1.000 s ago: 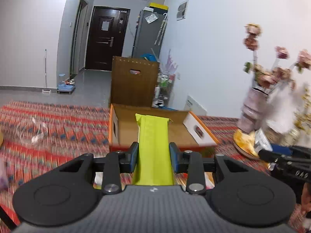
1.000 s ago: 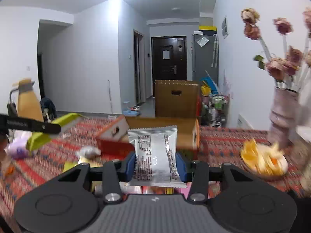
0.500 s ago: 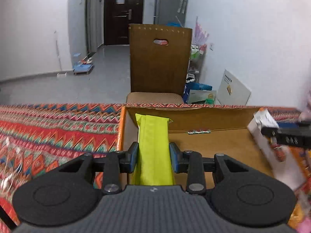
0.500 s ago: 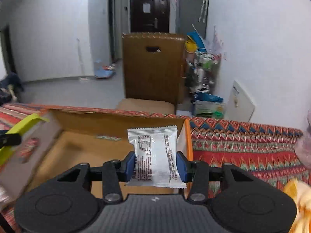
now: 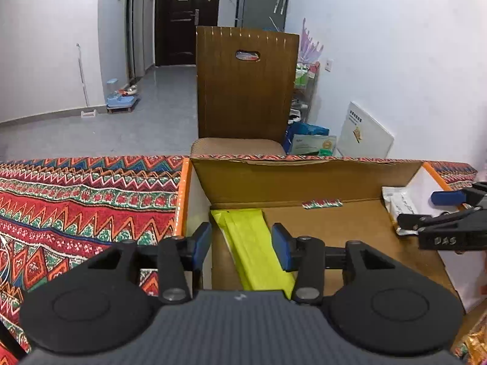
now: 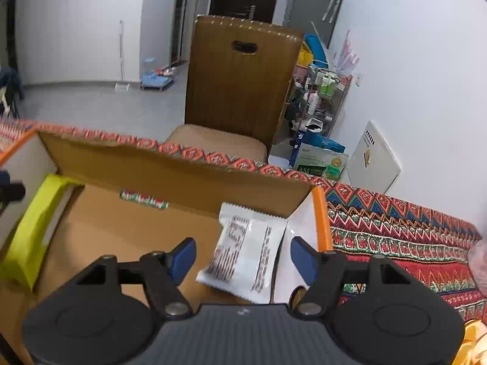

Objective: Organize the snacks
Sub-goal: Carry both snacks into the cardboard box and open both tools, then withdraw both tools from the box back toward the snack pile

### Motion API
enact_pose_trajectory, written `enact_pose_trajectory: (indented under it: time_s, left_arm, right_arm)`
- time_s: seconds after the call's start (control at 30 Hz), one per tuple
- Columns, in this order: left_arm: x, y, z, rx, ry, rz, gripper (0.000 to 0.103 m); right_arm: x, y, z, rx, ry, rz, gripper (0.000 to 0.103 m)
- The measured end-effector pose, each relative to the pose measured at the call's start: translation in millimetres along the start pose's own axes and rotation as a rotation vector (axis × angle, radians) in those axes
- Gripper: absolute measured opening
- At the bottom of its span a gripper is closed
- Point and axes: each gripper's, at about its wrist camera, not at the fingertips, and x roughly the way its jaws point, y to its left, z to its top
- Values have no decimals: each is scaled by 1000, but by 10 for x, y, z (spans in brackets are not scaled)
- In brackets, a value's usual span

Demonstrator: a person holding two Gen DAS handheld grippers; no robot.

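A zigzag-patterned red cloth (image 5: 79, 200) covers the counter under an open brown cardboard box (image 5: 304, 179). Left tool (image 5: 241, 241) gapes over a yellow-green packet (image 5: 252, 243) at lower centre; right tool (image 6: 240, 254) gapes over a white printed sachet (image 6: 246, 249), neither gripped

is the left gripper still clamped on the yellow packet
No, the left gripper stands open, and the yellow packet lies loose in the cardboard box.

One cardboard box (image 5: 304, 179), one yellow-green snack packet (image 5: 255, 243), one white snack packet (image 6: 246, 249), one wooden chair (image 5: 246, 91).
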Motion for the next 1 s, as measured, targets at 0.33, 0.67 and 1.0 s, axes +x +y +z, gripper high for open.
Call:
enact_pose_trajectory:
  time_s: [0.33, 0.67, 1.0]
  left_arm:
    - [-1311, 24, 165, -13, -70, -9, 79]
    - [-2921, -168, -325, 13, -221, -30, 92]
    - [-4217, -458, -1618, 59, -391, -88, 101]
  right_arm:
    - [-1043, -140, 43, 39, -111, 3, 88]
    - [-2541, -298, -640, 128, -252, 70, 96]
    - [-3781, -245, -1915, 193, -418, 155, 103]
